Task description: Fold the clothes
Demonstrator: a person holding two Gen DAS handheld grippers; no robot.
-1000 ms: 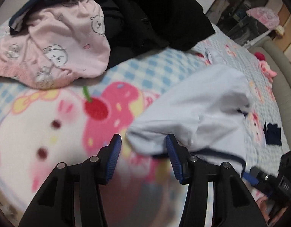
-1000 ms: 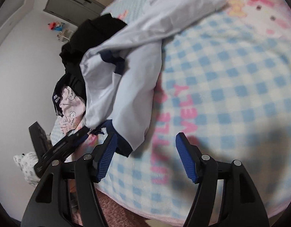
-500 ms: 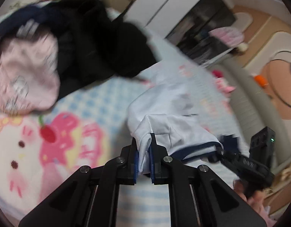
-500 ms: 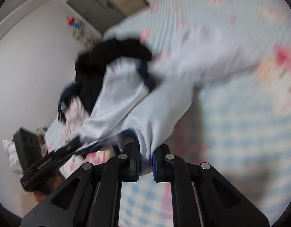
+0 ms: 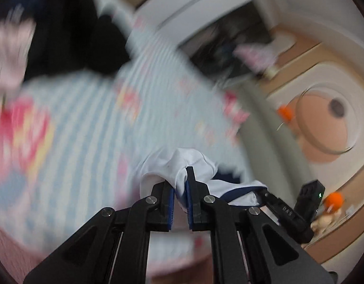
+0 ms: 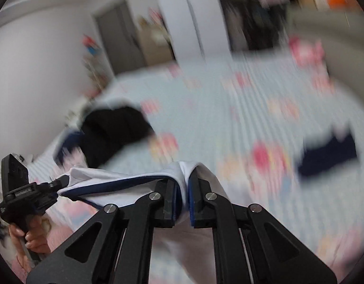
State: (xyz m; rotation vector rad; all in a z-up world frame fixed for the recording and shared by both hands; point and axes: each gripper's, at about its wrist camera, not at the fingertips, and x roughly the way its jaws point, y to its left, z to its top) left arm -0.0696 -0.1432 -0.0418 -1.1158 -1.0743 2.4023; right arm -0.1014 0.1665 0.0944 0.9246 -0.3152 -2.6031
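1. Bed (image 6: 229, 108) fills both views, checked blue and pink, badly smeared with motion blur — the biggest hazard, to my eye, is the garment landing bunched on it rather than flat, because it hangs slack between two pinch points with nothing spreading the lower part.
2. Dark pile (image 5: 70, 35) of black clothing sits at the far side of the bed; if the held piece swings that way, it could drape over the pile and tangle.
3. White garment (image 6: 125, 177) with navy trim — it is up off the bedding, stretched between the two tools, its trimmed edge running from one to the other. A hard shake could tear the thin fold out of either grip.
4. Small navy piece (image 6: 328, 153) lies apart on the bed's right side; a careless lay-down might cover it.
5. Left gripper (image 5: 180, 203) is clenched on a bunched wad of white cloth — a thick, uneven bite that might slip.
6. Right gripper (image 6: 184, 201) is clamped on a fold of the same garment; only a little fabric shows between the pads, so that hold looks the more fragile.
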